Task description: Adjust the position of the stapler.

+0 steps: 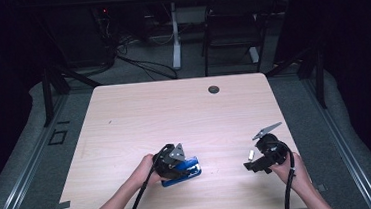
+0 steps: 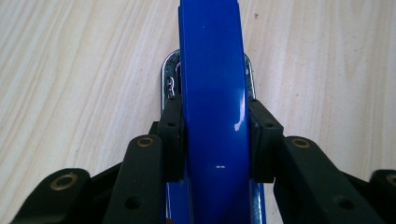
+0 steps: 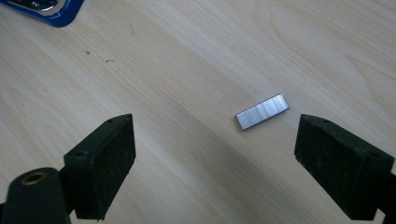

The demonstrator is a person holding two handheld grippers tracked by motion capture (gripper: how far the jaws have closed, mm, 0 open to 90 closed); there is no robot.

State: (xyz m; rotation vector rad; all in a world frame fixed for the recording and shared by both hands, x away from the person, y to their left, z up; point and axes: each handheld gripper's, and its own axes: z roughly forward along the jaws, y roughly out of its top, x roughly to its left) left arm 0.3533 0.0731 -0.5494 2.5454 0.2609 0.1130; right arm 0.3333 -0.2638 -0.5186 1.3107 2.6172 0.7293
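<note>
A blue stapler (image 1: 186, 170) with a chrome base lies on the wooden table (image 1: 174, 110) near the front edge. My left gripper (image 1: 178, 164) is shut on it. In the left gripper view both black pads (image 2: 172, 135) press against the sides of the stapler's blue top (image 2: 212, 93), which runs straight away from the camera. My right gripper (image 1: 253, 161) hovers open over the table at the right. A short silver strip of staples (image 3: 262, 111) lies flat on the wood ahead of its wide-spread jaws, nearer the right one. A corner of the stapler (image 3: 51, 9) shows at that view's top left.
A dark cable hole (image 1: 214, 89) sits near the table's far edge. Beyond the table stand a black chair (image 1: 232, 25) and the white leg of another desk (image 1: 174, 35), with cables on the floor. Bare wood stretches across the far half of the table.
</note>
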